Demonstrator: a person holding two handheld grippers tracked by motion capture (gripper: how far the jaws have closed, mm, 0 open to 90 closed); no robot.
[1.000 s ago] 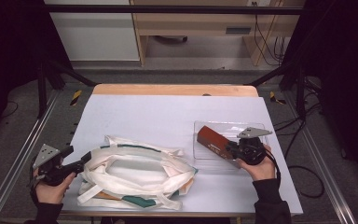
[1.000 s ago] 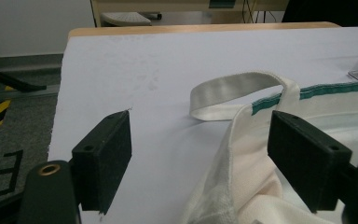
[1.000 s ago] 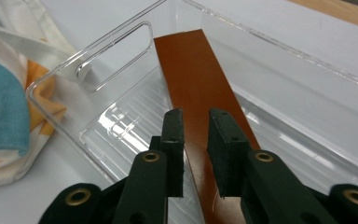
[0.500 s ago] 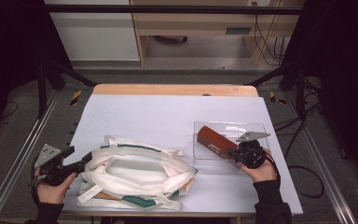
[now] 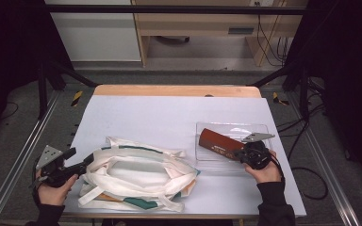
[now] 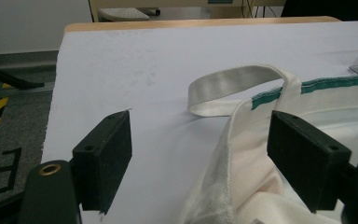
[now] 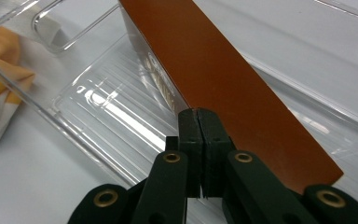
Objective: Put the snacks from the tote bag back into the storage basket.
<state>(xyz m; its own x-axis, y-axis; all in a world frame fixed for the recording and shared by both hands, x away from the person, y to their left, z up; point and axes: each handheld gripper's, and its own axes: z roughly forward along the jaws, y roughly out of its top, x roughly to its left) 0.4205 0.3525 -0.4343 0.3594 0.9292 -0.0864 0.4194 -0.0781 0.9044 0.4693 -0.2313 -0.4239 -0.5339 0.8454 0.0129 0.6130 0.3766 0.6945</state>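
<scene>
A white cloth tote bag [image 5: 136,174] with green trim lies flat at the table's front left. My left gripper [image 5: 87,162] is at the bag's left end, open. In the left gripper view [image 6: 200,140] the bag's rim [image 6: 242,186] lies between the wide-apart pads, and one handle strap [image 6: 233,79] loops just beyond. A long reddish-brown box [image 5: 219,141] rests tilted in a clear plastic tray [image 5: 259,129] at the right. My right gripper [image 5: 240,153] is at the box's near end. In the right gripper view [image 7: 198,116] its pads are pressed together at the box's [image 7: 223,79] lower edge; I cannot tell whether they pinch it.
The white tabletop [image 5: 169,113] has a wooden far edge [image 5: 174,90]. The tray's ribbed floor [image 7: 102,107] and wall lie left of the box, with a corner of orange and white cloth [image 7: 2,60] beyond. Metal rails run along both sides; cables [image 5: 311,174] lie on the floor at the right.
</scene>
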